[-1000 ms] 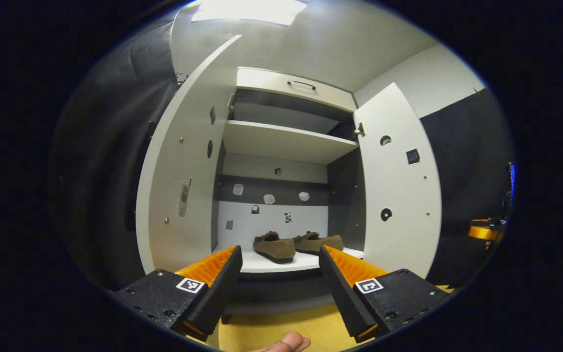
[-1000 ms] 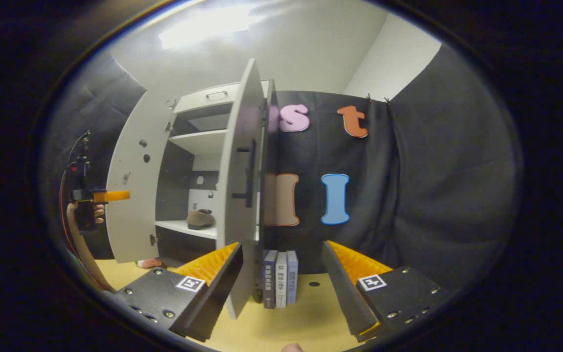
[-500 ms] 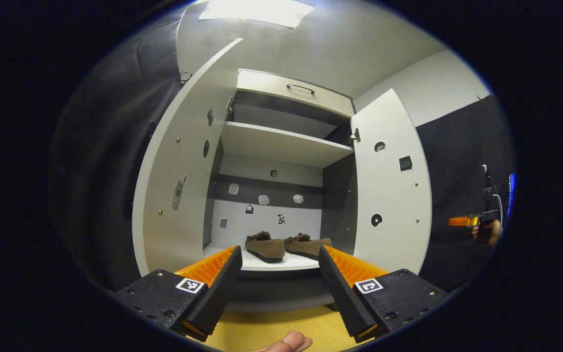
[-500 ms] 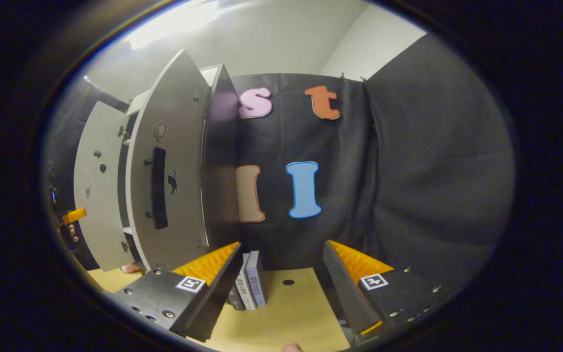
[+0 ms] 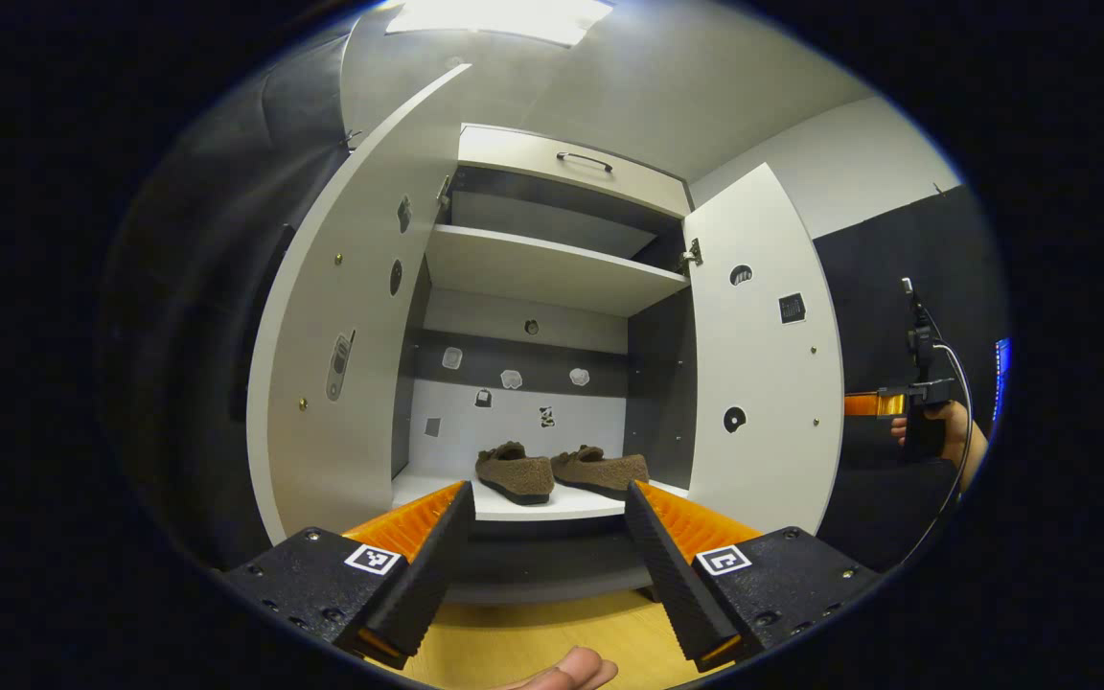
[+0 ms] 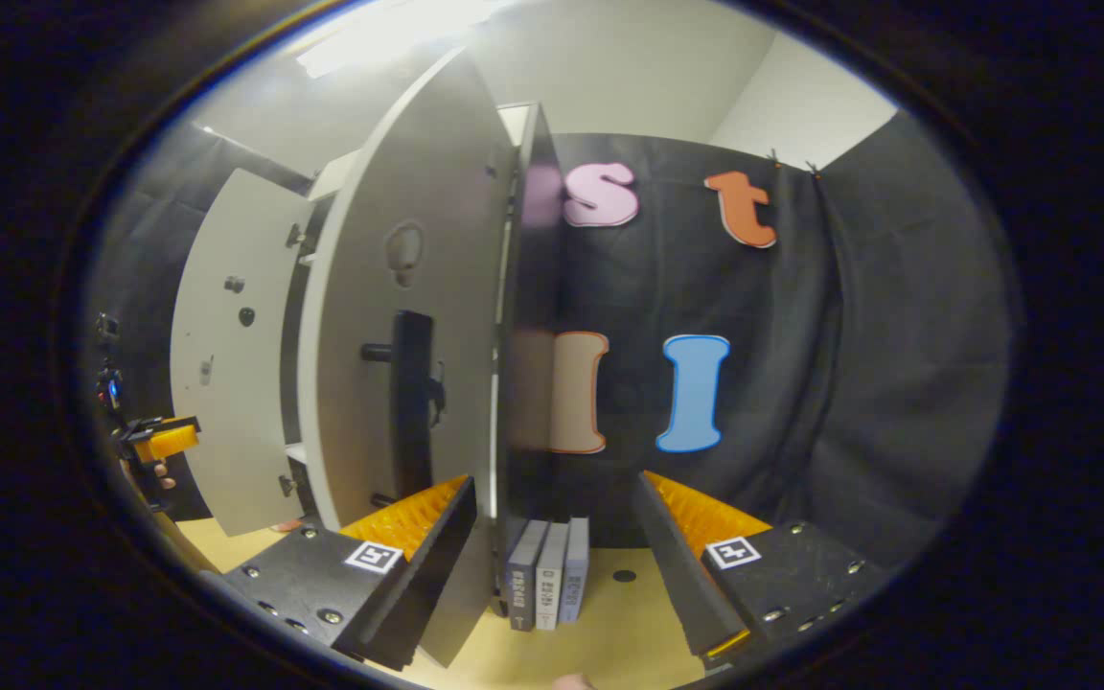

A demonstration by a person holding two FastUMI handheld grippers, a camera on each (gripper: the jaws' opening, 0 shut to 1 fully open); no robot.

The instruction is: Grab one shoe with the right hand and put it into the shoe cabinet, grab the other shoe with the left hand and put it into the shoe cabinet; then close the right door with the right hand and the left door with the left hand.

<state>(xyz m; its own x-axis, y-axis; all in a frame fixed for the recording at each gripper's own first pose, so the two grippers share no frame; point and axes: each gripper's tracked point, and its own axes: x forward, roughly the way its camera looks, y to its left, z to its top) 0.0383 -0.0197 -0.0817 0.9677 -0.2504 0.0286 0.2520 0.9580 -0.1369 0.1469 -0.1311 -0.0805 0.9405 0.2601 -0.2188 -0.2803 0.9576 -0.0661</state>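
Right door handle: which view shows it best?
Right gripper view. The black handle sits on the right door's outer face, close and unblocked above the open right claw. Left gripper view shows that door's inner face, so no handle.

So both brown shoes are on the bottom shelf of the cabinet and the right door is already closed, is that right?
Not quite. Both brown shoes do sit on the bottom shelf, but the right door stands open, as the left gripper view shows; the left door is open too.
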